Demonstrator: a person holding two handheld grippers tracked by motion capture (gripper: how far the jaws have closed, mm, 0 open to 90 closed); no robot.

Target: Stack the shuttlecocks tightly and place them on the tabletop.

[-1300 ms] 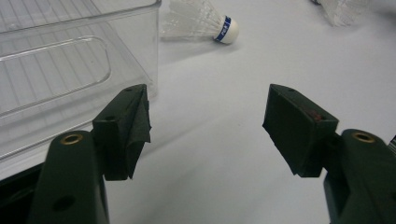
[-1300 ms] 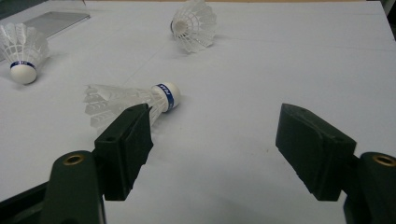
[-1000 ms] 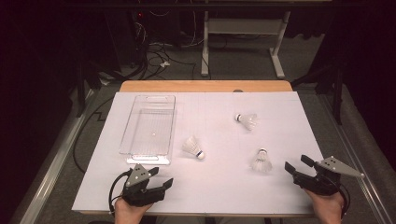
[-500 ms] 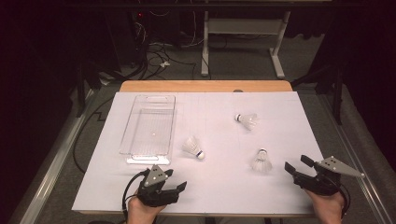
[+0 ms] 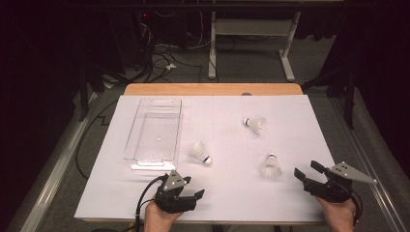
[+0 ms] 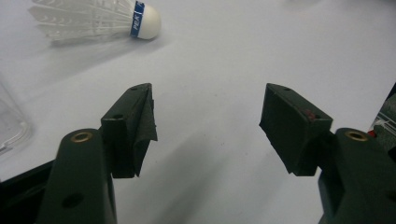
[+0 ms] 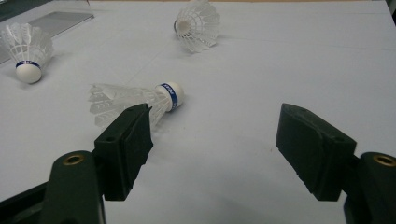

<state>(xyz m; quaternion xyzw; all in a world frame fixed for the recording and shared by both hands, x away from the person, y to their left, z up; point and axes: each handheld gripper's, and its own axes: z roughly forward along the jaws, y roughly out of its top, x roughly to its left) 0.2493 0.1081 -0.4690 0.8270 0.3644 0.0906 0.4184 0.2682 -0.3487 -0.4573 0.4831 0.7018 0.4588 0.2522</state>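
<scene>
A white sheet covers the desk (image 5: pixel 227 203), and three shuttlecocks lie scattered on it. The left gripper (image 5: pixel 189 199) sits low over the near edge, a little left of the middle, its jaws spread wide with bare white surface between them; they have just been easing together slightly, with nothing between them. Nearest to it is the left shuttlecock (image 5: pixel 199 152), lying on its side just ahead of the gripper and close beside the near right corner of the clear plastic tray (image 5: pixel 145 162), which stands lengthwise along the left half of the desk. In the left gripper view that same shuttlecock (image 6: pixel 95 21) shows at the upper left, cork tip with a blue band pointing right, well apart from the jaw tips. The right gripper (image 5: pixel 305 172) rests at the near right corner of the desk, held in a hand (image 5: pixel 341 215) at the edge, its jaws also wide apart and gripping nothing. Just to its left lies the near shuttlecock (image 5: pixel 271 166); in the right gripper view it (image 7: pixel 135 100) lies on its side, feathers partly behind the left jaw's tip, cork pointing right, whether it touches that jaw I cannot tell. The far shuttlecock (image 5: pixel 255 125) lies farther back toward the right of the middle, well apart from both grippers, its cork turned to the left.
</scene>
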